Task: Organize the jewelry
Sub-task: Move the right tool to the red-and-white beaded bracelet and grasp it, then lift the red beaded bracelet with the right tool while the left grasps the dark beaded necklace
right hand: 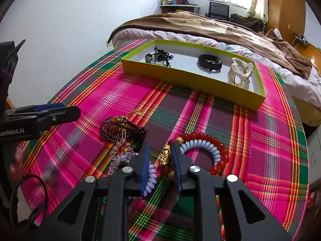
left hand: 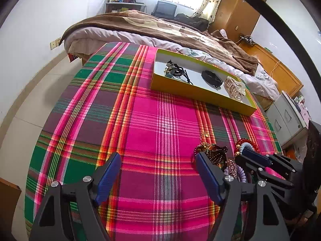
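Observation:
On the plaid cloth lies a jewelry pile: a red bead bracelet with gold charms, a pale blue coil tie, a lilac coil tie, a dark garnet bead bracelet and a crystal hair clip. My right gripper is down in the pile, its narrow jaws closed on the bracelet's gold-charm stretch, the lilac coil against its left pad. My left gripper hovers open over bare cloth left of the pile. A yellow-green tray farther back holds black cords, a black band and a clear hair claw.
A bed with a brown blanket stands right behind the table. A grey cabinet is off the table's right side. A black loop of cord hangs at the near left corner. The cloth between pile and tray is bare.

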